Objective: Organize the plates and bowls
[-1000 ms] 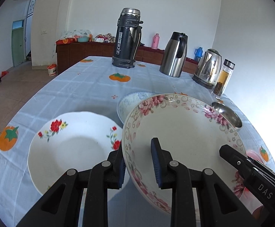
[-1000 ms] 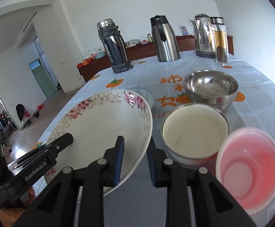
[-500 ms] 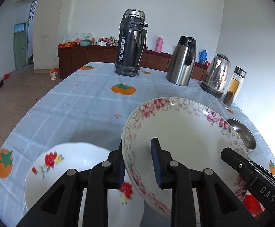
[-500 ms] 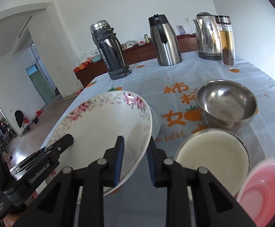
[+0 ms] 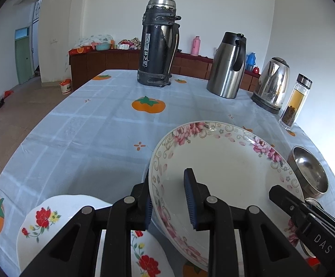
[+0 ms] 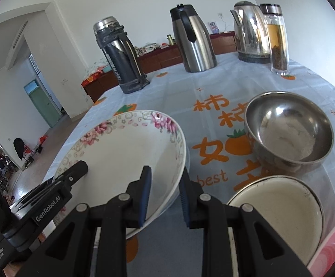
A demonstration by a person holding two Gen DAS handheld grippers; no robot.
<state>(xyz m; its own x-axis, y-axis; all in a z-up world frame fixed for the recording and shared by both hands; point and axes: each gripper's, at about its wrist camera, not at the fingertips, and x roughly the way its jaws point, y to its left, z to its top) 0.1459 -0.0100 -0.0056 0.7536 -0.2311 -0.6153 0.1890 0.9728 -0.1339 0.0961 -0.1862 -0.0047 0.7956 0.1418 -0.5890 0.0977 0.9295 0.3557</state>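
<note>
Left wrist view showed the left gripper [image 5: 170, 199] and right gripper [image 6: 164, 195] each clamped on opposite rims of the pink-flowered bowl [image 5: 218, 173] — held aloft, unplaced. Red-flowered plate [image 5: 59, 226] lay below-left; steel bowl [image 6: 289, 127] and enamel bowl [image 6: 278, 205], right of it — apparently unsorted.

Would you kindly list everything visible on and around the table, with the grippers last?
floral dish: 1, white with pink flowers, held over the table by both grippers
red-flower plate: 1, white, near left of table
steel bowl: 1, silver, right of the dish
enamel bowl: 1, cream inside, nearer than the steel bowl
pink container: 1, far right edge
dark flask: 1, far side
steel jug: 1, far side
kettle: 1, silver
tea bottle: 1, glass
tablecloth: 1, pale blue, orange fruit
left gripper: on the dish's left rim
right gripper: on its right rim
</note>
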